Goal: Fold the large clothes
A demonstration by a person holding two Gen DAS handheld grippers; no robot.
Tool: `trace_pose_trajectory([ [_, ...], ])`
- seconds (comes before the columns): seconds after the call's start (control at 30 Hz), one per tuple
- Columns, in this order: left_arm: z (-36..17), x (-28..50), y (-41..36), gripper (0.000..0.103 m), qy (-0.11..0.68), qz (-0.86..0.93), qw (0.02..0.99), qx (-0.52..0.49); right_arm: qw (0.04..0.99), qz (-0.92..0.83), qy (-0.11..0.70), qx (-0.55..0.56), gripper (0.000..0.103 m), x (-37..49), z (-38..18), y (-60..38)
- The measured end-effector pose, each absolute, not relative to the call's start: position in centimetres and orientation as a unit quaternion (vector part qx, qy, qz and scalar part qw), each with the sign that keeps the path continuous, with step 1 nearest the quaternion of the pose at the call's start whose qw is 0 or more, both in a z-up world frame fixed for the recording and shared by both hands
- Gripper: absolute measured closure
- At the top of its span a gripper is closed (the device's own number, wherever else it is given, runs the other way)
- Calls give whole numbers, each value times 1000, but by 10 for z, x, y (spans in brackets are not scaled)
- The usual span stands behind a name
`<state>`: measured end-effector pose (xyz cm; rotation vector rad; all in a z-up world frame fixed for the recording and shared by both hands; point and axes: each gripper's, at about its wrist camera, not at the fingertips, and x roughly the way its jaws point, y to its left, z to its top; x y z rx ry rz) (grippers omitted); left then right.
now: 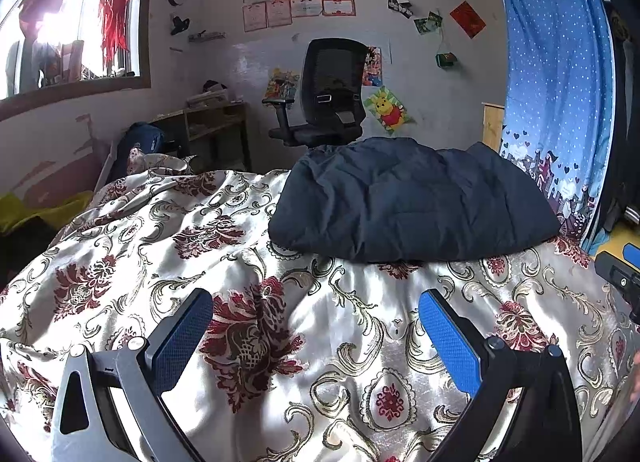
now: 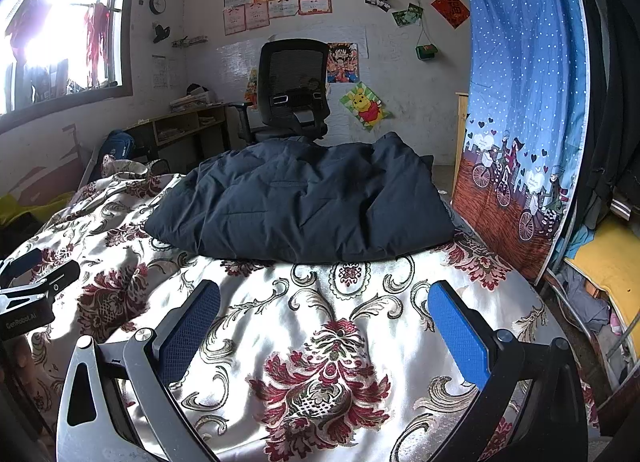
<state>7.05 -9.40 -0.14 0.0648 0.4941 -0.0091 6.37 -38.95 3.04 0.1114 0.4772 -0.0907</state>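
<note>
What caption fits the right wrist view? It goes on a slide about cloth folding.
Open right gripper hovers over the floral bedspread, facing a folded dark navy jacket; the left gripper shows at the edge.

Glossy satin bedspread (image 2: pixel 320 322); matt cloth jacket (image 2: pixel 304 202).

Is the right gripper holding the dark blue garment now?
No, the right gripper is open over the floral bedspread, and the dark blue garment lies untouched beyond it.

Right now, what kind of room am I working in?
Most likely a lived-in bedroom: a bed under a floral bedspread with the dark jacket on it, an office chair by a wall of certificates and posters, and a blue curtain.
</note>
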Motion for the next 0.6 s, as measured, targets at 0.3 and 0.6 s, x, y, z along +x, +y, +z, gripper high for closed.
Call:
trace_pose_trajectory([
  [0.3, -2, 71, -94, 0, 244, -6, 969, 33, 969, -45, 236, 55, 1, 64, 30, -389],
  [0.6, -4, 72, -93, 0, 252, -8, 967, 36, 968, -43, 240, 53, 1, 65, 29, -391],
])
